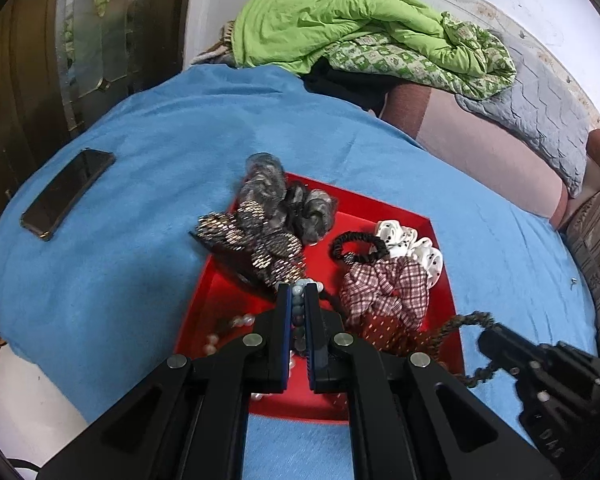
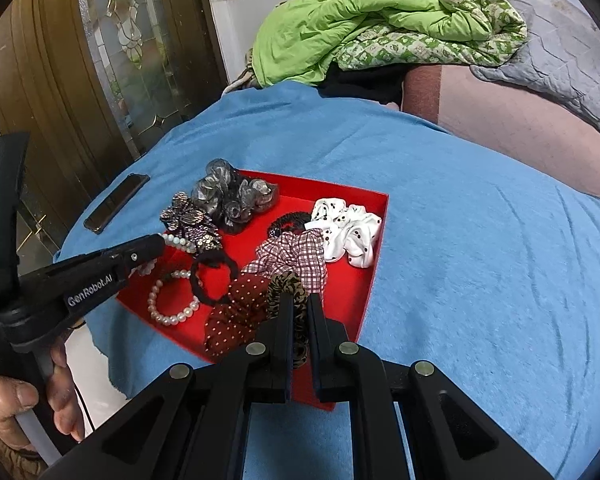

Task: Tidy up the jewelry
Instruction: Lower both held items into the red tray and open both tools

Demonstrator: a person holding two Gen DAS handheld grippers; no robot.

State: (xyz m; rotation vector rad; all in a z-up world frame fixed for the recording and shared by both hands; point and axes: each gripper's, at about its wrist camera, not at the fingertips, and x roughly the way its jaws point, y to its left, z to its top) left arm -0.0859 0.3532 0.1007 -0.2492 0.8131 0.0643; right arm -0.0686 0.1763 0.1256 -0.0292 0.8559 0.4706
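Left wrist view: left gripper [image 1: 297, 294] clamped tight on a pale blue-grey bead bracelet [image 1: 297, 300], over the near part of the red tray [image 1: 440, 280] on the blue cloth [image 1: 140, 200]. Sequin bow clip [image 1: 252, 248] just beyond the tips. Phone [image 1: 66, 194] lies far left on the cloth.

Right wrist view: right gripper [image 2: 300, 304] pinched on a leopard-print scrunchie [image 2: 286, 286] at the tray's near edge, touching the dotted maroon scrunchie [image 2: 236, 312]. Pearl bracelet [image 2: 172, 304] and black hair tie [image 2: 212, 280] lie in the tray at left; white spotted scrunchie [image 2: 346, 232] in the far right corner.

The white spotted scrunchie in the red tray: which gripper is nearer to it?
Right. The right gripper is shut on the leopard scrunchie beside the white spotted scrunchie; the left gripper grips beads across the tray.
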